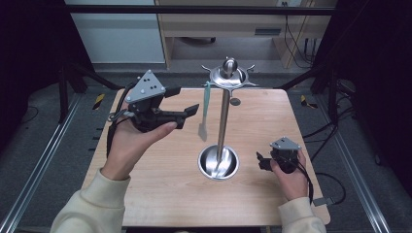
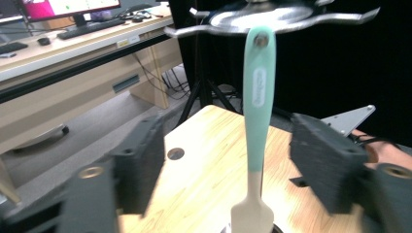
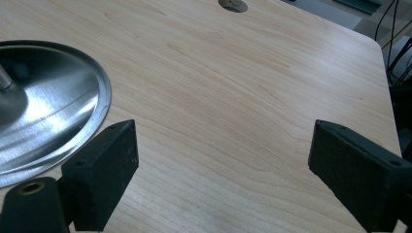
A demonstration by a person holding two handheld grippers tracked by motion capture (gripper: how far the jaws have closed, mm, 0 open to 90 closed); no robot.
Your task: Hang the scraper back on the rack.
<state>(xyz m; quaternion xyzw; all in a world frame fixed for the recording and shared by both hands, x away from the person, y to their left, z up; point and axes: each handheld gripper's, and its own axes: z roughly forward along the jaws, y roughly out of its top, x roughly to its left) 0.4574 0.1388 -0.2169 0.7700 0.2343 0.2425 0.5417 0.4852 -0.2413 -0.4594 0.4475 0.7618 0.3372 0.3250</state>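
Note:
A steel utensil stand rises from a round dish base at the table's middle, with a hooked disc on top. A spatula with a mint-green handle and a pale blade hangs from a hook on the disc's left side. My left gripper is held raised just left of the spatula, open, its jaws either side of the handle and apart from it. My right gripper rests low at the right of the base, open over bare wood.
The wooden table has a round cable hole behind the stand. Black frame posts and floor rails flank the table. A desk with a monitor stands beyond, in the left gripper view.

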